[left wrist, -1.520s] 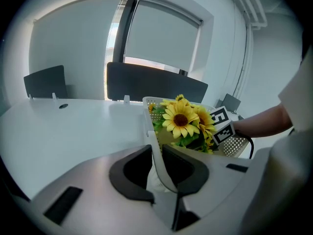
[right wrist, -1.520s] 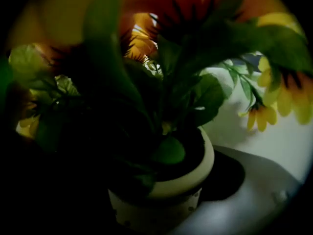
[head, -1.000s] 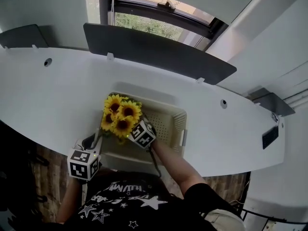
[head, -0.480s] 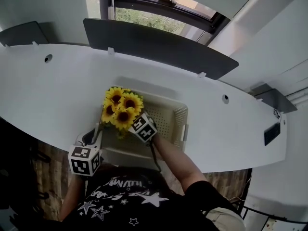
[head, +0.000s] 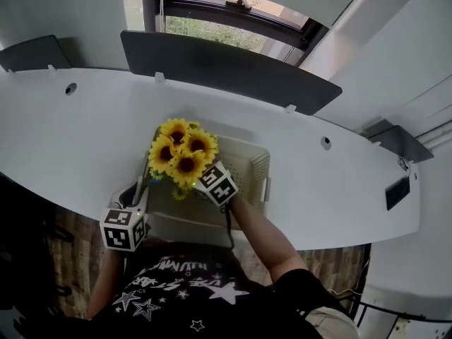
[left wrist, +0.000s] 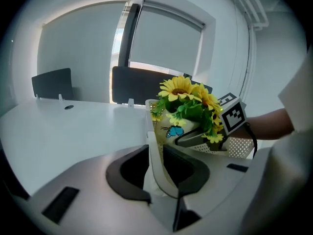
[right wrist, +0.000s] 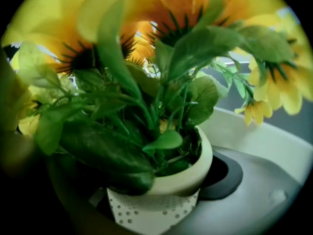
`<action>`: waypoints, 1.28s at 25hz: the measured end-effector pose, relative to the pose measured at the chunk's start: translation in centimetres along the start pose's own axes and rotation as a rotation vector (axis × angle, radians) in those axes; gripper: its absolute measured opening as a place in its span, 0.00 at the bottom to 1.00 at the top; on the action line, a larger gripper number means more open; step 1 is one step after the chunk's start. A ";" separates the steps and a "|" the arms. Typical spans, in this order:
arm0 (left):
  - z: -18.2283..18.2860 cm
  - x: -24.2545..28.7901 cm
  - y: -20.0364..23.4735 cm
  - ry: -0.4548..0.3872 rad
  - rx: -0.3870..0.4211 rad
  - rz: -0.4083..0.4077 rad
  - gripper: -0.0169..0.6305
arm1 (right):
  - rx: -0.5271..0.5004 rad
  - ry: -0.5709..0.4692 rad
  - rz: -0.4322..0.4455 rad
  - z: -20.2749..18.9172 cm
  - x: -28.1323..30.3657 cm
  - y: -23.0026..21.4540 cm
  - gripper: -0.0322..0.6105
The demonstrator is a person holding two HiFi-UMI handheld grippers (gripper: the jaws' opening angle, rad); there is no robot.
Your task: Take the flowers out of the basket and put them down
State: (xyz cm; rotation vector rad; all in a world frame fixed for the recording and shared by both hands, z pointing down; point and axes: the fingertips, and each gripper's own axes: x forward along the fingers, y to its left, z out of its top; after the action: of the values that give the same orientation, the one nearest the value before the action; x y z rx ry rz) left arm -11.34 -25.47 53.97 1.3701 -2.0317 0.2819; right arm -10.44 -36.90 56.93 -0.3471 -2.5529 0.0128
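Yellow sunflowers [head: 182,154] in cream pot [right wrist: 168,180], pot clamped in right gripper [head: 200,177], blooms at its 11 o'clock, over basket's [head: 260,167] 9 o'clock end. Basket wall pinched by left gripper [left wrist: 159,170].

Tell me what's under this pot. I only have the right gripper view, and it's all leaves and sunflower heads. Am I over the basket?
Observer: Yes. In the head view, the sunflowers sit over the left end of the basket.
Operator: Is anything steadying the basket?
Observer: The left gripper is shut on the basket's near wall. Its own view shows the wall pinched between the jaws.
Operator: Where could I set them down?
Observer: The white desk runs on to the left of the basket, on the side nearest the flowers.
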 end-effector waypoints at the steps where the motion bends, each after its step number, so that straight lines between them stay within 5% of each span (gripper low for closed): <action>1: 0.1 0.0 -0.1 -0.006 0.003 -0.006 0.17 | 0.007 -0.004 -0.005 0.3 -0.4 0.0 0.85; 4: 0.6 -0.1 0.0 -0.023 0.016 -0.024 0.34 | 0.014 -0.021 -0.038 1.3 -1.6 -0.4 0.86; 17: 5.7 -4.9 4.1 -0.235 0.014 0.041 0.35 | 0.037 -0.085 -0.086 6.9 -4.4 0.8 0.86; 26: 7.3 -5.8 10.0 -0.274 0.017 -0.087 0.35 | 0.075 -0.112 -0.184 11.3 -3.4 3.1 0.86; 32: 9.8 -4.7 14.4 -0.257 0.119 -0.186 0.33 | 0.160 -0.134 -0.271 13.6 -0.7 4.7 0.86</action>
State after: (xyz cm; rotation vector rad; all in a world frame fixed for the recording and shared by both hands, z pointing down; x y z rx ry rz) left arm -26.97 -20.91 46.19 1.7334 -2.0993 0.1520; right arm -15.98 -31.69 44.69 0.0641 -2.6891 0.1419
